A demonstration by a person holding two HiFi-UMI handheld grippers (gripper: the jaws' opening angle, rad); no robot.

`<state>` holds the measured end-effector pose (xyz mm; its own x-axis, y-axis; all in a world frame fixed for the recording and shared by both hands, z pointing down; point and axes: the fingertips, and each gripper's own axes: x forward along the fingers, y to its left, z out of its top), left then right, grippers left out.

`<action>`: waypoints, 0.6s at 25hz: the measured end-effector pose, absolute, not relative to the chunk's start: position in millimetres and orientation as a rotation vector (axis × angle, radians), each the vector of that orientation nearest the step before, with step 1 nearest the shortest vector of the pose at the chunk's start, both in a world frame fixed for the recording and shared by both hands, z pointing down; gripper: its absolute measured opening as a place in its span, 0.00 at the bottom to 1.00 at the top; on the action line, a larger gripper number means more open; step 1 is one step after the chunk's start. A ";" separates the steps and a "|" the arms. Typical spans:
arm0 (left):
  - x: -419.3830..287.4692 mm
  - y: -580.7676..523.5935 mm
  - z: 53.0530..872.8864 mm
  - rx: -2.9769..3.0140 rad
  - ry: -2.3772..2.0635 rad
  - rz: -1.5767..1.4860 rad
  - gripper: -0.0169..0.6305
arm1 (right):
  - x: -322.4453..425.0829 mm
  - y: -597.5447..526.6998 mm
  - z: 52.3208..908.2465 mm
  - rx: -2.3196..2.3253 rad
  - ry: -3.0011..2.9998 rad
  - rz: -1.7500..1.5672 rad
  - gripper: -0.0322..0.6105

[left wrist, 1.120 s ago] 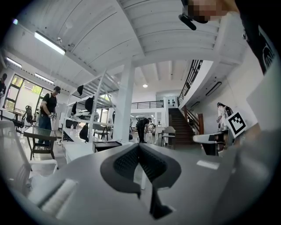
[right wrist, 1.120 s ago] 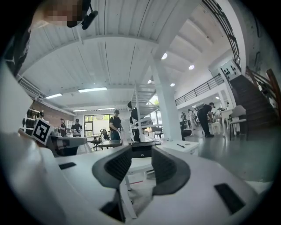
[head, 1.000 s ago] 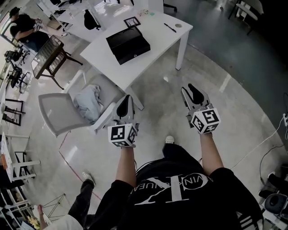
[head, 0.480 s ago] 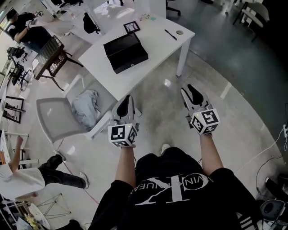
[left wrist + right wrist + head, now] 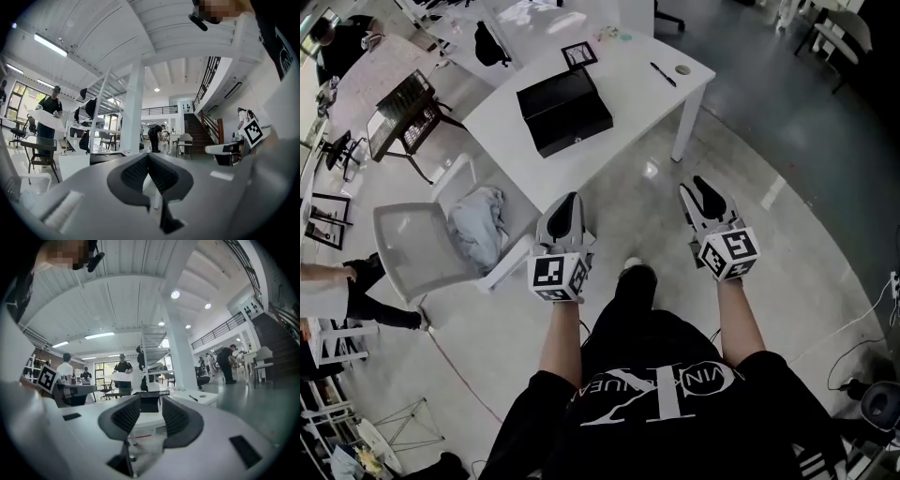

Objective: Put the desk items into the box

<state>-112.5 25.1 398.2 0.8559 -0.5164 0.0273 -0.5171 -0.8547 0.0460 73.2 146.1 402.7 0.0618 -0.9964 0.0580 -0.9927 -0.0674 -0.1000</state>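
Short of the black box on the tabletop, the left tool is clenched empty and the right tool released, its jaws just widening.

Person wearing all black
The short-sleeved T-shirt is bearing white lettering; the left gripper and right gripper are showing pale grey shells, black pads and black-and-white marker cubes.

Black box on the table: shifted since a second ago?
No. The black box lies in the same spot on the white table, same angle to its edges, still beside the black-framed square.
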 end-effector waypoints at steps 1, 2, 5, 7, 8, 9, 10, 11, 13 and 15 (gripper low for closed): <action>-108.6 19.2 399.2 2.977 -0.829 0.022 0.04 | 75.7 139.8 403.4 -2.262 2.127 -0.171 0.22; -104.3 12.8 400.4 2.976 -0.830 0.021 0.04 | 78.9 133.3 404.0 -2.260 2.132 -0.169 0.22; -89.4 -7.5 402.9 2.965 -0.847 0.007 0.04 | 92.3 114.1 406.0 -2.254 2.142 -0.172 0.22; -78.0 -20.1 402.4 2.959 -0.852 -0.002 0.04 | 103.1 100.6 406.4 -2.252 2.145 -0.176 0.22; -72.4 -25.6 402.7 2.956 -0.850 -0.002 0.04 | 108.4 93.8 406.4 -2.251 2.146 -0.179 0.22; -67.0 -31.2 403.1 2.955 -0.847 0.000 0.04 | 113.4 86.7 406.1 -2.248 2.147 -0.182 0.22; -61.7 -37.5 403.4 2.954 -0.846 0.000 0.04 | 117.5 79.0 405.8 -2.243 2.151 -0.183 0.22; -56.7 -44.0 403.4 2.953 -0.847 -0.002 0.04 | 120.9 71.5 405.7 -2.237 2.161 -0.183 0.22; -47.0 -55.4 403.9 2.952 -0.849 -0.001 0.04 | 126.7 58.4 407.6 -2.229 2.184 -0.185 0.22; -37.3 -64.7 404.2 2.954 -0.844 0.004 0.04 | 134.3 47.0 409.7 -2.228 2.189 -0.194 0.22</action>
<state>-37.3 -64.7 404.2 0.8492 -0.5277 0.0217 -0.5279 -0.8468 0.0656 134.3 47.0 409.7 0.0134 -0.9967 0.0796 -0.9952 -0.0210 -0.0952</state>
